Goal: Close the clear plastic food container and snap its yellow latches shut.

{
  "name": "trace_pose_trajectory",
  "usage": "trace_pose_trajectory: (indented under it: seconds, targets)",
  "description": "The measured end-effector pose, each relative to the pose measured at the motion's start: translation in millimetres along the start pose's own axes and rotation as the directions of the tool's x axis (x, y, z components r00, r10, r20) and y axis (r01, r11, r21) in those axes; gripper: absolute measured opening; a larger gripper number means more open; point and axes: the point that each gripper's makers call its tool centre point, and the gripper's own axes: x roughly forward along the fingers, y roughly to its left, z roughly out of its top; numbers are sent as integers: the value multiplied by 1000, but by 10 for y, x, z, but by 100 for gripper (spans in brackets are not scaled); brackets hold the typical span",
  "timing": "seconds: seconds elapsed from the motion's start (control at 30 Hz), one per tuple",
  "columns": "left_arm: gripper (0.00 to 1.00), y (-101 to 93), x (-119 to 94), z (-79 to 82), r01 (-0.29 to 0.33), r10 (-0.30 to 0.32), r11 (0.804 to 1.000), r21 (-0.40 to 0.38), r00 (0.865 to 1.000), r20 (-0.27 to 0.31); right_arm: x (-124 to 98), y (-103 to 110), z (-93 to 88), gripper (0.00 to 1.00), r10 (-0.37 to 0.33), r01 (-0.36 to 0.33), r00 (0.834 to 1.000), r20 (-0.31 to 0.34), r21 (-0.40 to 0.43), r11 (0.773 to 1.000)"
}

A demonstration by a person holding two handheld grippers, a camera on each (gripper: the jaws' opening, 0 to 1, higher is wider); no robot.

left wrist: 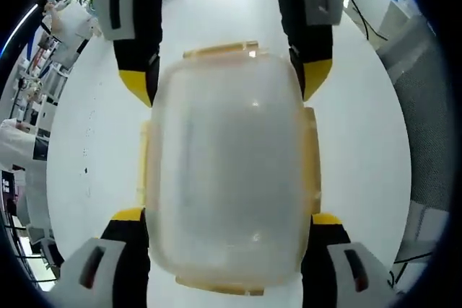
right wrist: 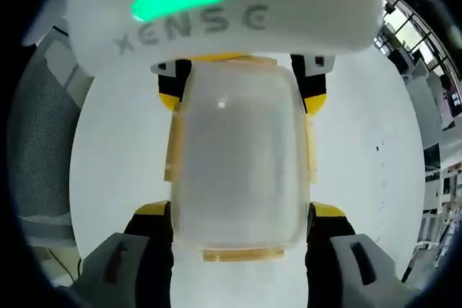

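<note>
The clear plastic food container (left wrist: 227, 164) lies on a white table (left wrist: 361, 142) with its lid on. Yellow latches show on its far end (left wrist: 220, 50), both long sides (left wrist: 314, 156) and its near end. My left gripper (left wrist: 225, 216) straddles the near end, its yellow tips against both sides. My right gripper (left wrist: 227, 81) comes in from the opposite end and clasps the far part the same way. In the right gripper view the container (right wrist: 238, 156) sits between my right gripper (right wrist: 240, 210) and my left gripper (right wrist: 242, 99), whose white body carries a green light.
The white table (right wrist: 123, 164) spreads around the container. Grey flooring (left wrist: 426, 106) lies past its right edge, and a dark cable (left wrist: 361, 19) runs near the far right. Shelves and office furniture (left wrist: 43, 70) stand beyond the left edge.
</note>
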Motion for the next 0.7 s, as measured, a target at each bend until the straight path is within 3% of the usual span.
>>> trace_pose_trajectory:
  seconds: [0.23, 0.7]
  targets:
    - [86, 135, 29, -23, 2, -2, 1000, 9, 1000, -1, 13, -131, 9, 73, 0, 0, 1000, 13, 13, 1000]
    - [86, 218, 40, -37, 3, -3, 1000, 12, 1000, -4, 23, -212, 19, 73, 0, 0, 1000, 20, 17, 1000]
